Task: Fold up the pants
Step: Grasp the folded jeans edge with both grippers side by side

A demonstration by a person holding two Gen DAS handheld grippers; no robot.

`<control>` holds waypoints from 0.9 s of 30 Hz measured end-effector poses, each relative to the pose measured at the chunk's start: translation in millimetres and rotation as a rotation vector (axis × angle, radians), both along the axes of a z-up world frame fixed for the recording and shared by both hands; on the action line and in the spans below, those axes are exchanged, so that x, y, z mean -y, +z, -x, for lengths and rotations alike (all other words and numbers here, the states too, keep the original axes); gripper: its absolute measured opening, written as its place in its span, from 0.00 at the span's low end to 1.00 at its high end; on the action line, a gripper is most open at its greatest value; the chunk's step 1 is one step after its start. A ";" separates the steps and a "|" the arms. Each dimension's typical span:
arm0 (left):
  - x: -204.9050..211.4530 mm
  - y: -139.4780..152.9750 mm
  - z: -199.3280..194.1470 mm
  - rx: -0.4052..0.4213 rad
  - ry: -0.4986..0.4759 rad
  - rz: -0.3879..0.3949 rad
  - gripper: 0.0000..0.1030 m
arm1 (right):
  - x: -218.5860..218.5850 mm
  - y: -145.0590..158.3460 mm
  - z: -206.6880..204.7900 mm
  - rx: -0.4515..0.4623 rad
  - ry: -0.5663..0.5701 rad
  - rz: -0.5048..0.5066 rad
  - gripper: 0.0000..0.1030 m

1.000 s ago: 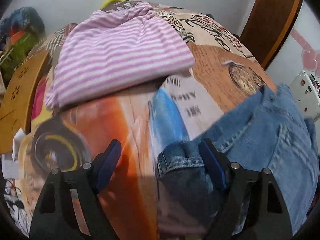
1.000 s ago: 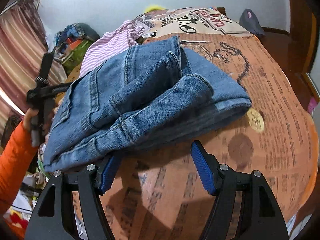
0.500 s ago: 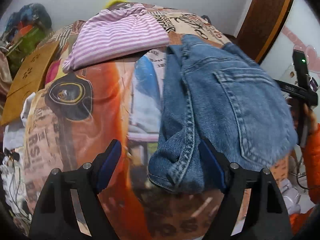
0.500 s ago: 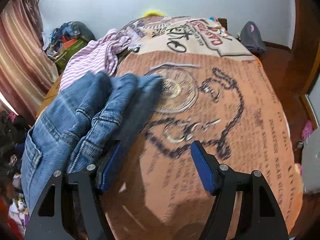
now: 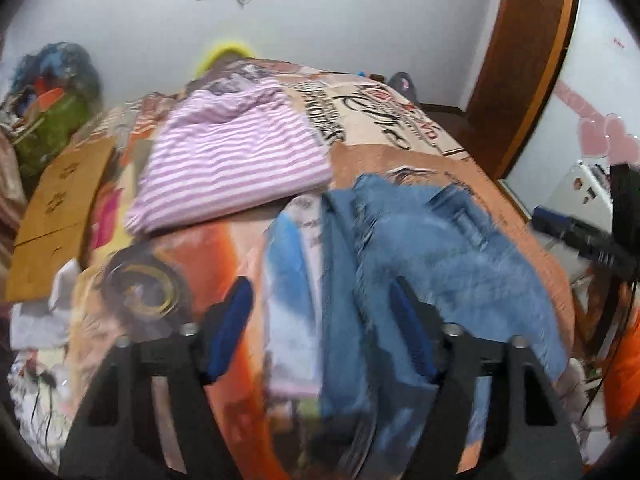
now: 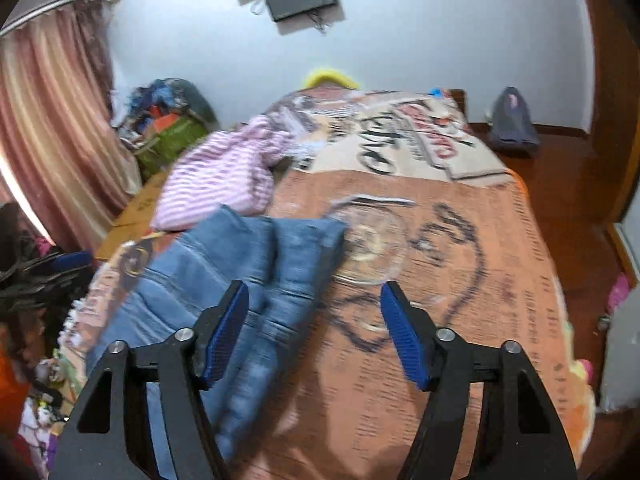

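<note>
The folded blue jeans (image 5: 436, 264) lie on the printed bedspread (image 5: 224, 248), at centre right in the left wrist view and lower left in the right wrist view (image 6: 224, 264). My left gripper (image 5: 324, 320) is open and empty, above the jeans' near left edge. My right gripper (image 6: 314, 320) is open and empty, above the jeans' right edge. The right gripper also shows at the far right of the left wrist view (image 5: 588, 236). Both views are blurred by motion.
A folded pink-and-white striped garment (image 5: 232, 156) lies behind the jeans, also in the right wrist view (image 6: 220, 172). A cardboard box (image 5: 56, 208) and a pile of clutter (image 5: 48, 96) stand left of the bed. A wooden door frame (image 5: 532, 52) is at right.
Both grippers have pulled back and up from the jeans, which now lie folded on the bed. The views have widened to show more of the room.
</note>
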State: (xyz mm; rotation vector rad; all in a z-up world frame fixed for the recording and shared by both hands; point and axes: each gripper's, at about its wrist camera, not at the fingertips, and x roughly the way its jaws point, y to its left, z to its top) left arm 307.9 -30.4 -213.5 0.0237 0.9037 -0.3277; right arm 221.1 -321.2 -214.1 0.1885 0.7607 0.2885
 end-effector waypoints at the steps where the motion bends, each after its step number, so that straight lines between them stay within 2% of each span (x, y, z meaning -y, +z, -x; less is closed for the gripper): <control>1: 5.2 -1.4 -8.1 -0.009 -0.017 0.008 0.56 | -7.9 -1.1 -3.4 -0.002 0.016 -0.006 0.51; 3: 19.6 -7.5 -27.3 -0.037 -0.053 0.020 0.55 | -22.2 -6.9 -11.3 -0.017 0.052 -0.015 0.44; 10: 65.0 -44.9 -64.1 -0.136 -0.164 0.008 0.57 | -45.7 -37.5 -44.5 -0.080 0.053 0.038 0.40; 12: 68.3 -52.2 -70.8 -0.140 -0.169 0.025 0.58 | -43.2 -42.5 -49.0 -0.095 0.060 0.027 0.24; 15: 66.8 -54.1 -72.6 -0.142 -0.168 0.050 0.52 | -43.2 -44.9 -54.6 -0.105 0.086 -0.016 0.15; 20: 60.5 -39.4 -56.7 -0.050 -0.142 -0.033 0.23 | -50.2 -23.3 -55.4 -0.021 0.120 -0.038 0.13; 23: 54.4 -39.9 -58.5 -0.039 -0.109 -0.081 0.23 | -54.2 -19.0 -63.3 0.002 0.127 -0.011 0.13; 25: 53.2 -47.4 -62.0 -0.051 -0.102 -0.095 0.23 | -56.3 -35.1 -76.5 -0.032 0.131 0.050 0.13; 27: 54.1 -51.7 -63.7 -0.043 -0.103 -0.111 0.27 | -53.4 -54.4 -88.2 -0.088 0.134 0.053 0.14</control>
